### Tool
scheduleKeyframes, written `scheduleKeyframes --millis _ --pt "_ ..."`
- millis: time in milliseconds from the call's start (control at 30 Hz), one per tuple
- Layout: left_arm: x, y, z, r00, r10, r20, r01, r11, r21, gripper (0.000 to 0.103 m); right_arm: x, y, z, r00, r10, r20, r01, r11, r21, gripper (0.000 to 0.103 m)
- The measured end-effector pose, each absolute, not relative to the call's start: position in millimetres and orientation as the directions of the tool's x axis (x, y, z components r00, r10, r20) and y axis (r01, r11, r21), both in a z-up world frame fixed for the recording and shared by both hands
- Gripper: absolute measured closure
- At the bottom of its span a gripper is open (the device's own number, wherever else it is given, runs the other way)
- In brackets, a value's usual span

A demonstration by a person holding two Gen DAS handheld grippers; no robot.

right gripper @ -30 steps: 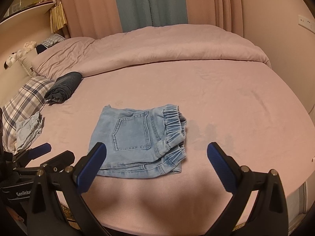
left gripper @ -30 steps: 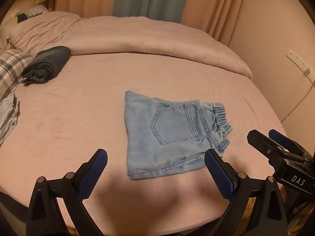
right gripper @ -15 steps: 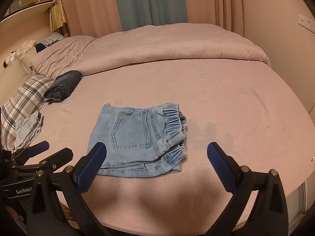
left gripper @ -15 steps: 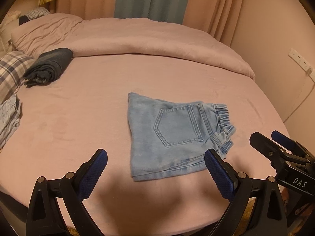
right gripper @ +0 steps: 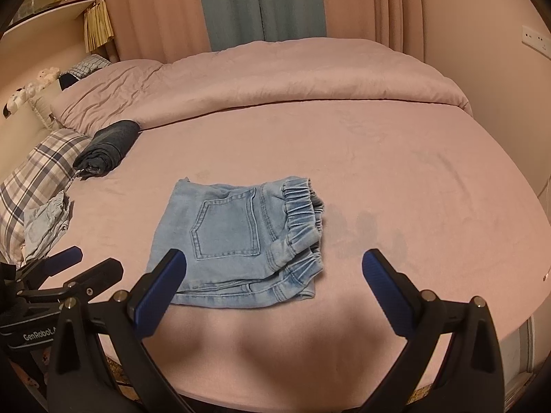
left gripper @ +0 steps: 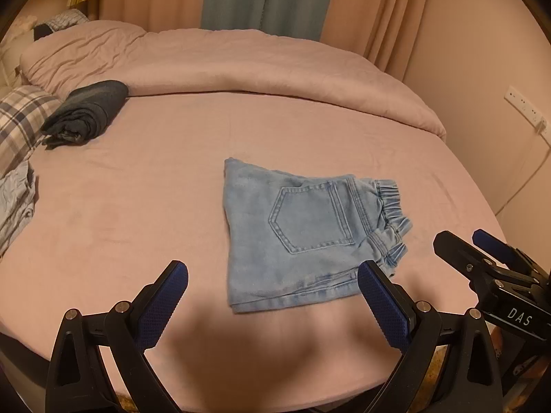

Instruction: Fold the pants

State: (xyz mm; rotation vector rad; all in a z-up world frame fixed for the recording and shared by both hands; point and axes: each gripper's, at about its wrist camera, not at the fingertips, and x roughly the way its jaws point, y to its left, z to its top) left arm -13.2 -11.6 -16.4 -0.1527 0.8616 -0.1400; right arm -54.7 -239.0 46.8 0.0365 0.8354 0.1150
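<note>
Light blue denim pants lie folded into a compact square on the pink bed, back pocket up, elastic waistband to the right; they also show in the right wrist view. My left gripper is open and empty, held above the bed's near edge just short of the pants. My right gripper is open and empty, over the near edge of the pants. Each gripper appears at the side of the other's view: the right one and the left one.
A rolled dark garment lies at the far left of the bed. A plaid pillow and crumpled pale blue clothing sit at the left edge. A pink duvet is piled at the back. A wall is at right.
Both grippers have drawn slightly back and shifted; the pants sit a bit further right in the left view. The pants have not moved on the bed. Both grippers stay open.
</note>
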Motion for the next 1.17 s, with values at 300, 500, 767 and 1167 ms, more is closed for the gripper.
scheduleKeyframes --millis 300,500,767,1167 --pt "-14.4 -10.4 -17.5 0.643 -0.185 -0.744 0.054 0.979 -0.197 0.005 -55.7 -237.9 46.0 0.664 0.118 -0.739 -0.092 0.993 0.075 0.0" --pt "-15.2 -9.2 -17.1 0.644 -0.184 -0.743 0.05 0.979 -0.199 0.005 -55.8 -237.5 46.4 0.663 0.118 -0.739 -0.093 0.993 0.075 0.0" --pt "-15.3 -8.2 -16.1 0.648 -0.186 -0.739 0.051 0.978 -0.201 0.005 -55.5 -236.5 47.4 0.664 0.117 -0.739 -0.097 0.993 0.071 0.0" --pt "-22.6 -10.8 -10.0 0.669 -0.175 -0.722 0.044 0.98 -0.196 0.005 -56.0 -235.9 49.6 0.668 0.121 -0.734 -0.109 0.992 0.065 0.0"
